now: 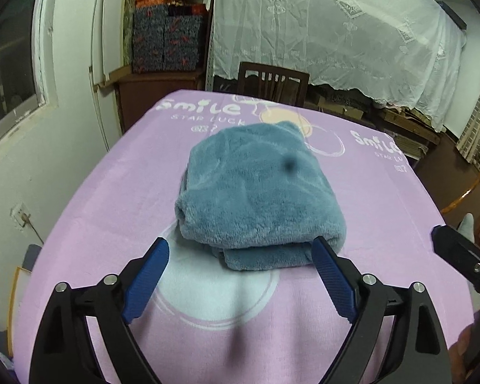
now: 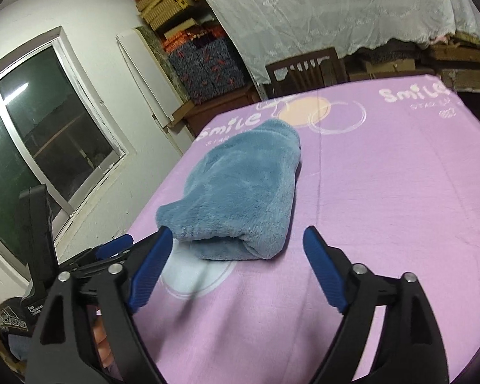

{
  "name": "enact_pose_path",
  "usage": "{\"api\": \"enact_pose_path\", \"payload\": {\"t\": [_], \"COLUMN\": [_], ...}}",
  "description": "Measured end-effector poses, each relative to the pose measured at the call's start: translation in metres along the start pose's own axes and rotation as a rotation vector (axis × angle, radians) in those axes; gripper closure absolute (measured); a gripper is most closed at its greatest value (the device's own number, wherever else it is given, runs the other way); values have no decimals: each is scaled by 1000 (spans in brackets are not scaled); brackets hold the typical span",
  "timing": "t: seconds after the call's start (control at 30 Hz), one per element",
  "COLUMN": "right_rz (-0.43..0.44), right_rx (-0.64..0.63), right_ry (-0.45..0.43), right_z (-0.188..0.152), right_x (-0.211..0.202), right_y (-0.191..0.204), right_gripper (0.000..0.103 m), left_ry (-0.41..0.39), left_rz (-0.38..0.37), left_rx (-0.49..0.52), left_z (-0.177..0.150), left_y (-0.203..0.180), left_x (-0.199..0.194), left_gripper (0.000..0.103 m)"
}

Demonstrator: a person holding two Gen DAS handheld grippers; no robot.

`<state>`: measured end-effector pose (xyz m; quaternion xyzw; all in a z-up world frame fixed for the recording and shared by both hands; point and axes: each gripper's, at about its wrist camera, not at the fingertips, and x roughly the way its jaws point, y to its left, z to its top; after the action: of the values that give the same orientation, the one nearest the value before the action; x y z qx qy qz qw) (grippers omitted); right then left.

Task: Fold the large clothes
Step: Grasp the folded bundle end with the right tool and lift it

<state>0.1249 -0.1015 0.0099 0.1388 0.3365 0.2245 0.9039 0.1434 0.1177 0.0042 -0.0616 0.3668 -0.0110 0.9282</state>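
The blue fleece garment (image 1: 259, 192) lay folded into a compact bundle on the pink printed table cover (image 1: 96, 192), toward the middle and clear of every edge. A lower layer protruded at the near edge. The left gripper (image 1: 241, 275) and right gripper (image 2: 236, 268) both stood wide apart and empty, just short of the bundle, touching nothing. Risk, as judged: the plush pile is springy, so the top fold might relax and creep open; a jaw passing close could snag the protruding layer and undo the stack.
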Motion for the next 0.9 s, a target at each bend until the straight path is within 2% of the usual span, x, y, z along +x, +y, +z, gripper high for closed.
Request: {"api": "enact_pose_path", "payload": {"t": [0.23,0.3,0.4,0.63,0.67,0.8,0.9], "right_rz": [-3,2,26,107,120,145,164], "right_rx": [-31,-17,21,123,149,214,240], "right_ry": [-51,-41,22,160,186,264,308], "right_z": [10,13,21,43,44,43,44], "right_x": [-9,-1,20,83,95,131,157], "right_y": [6,1,-10,-43,-50,-67,-76], "right_gripper": [14,12,11,9,8,8,8], "left_ry": [-19,-3,47,209,239,300,341], "left_rz": [26,30,14,-203,-252,-350,-389], "left_rx": [37,44,29,-118,-146,-198,-199], "left_z": [16,21,30,47,49,53,54], "left_y": [-4,-2,9,61,69,81,80], "left_x": [8,16,35,91,103,136,159], "left_gripper": [9,8,8,8,8,8,8]}}
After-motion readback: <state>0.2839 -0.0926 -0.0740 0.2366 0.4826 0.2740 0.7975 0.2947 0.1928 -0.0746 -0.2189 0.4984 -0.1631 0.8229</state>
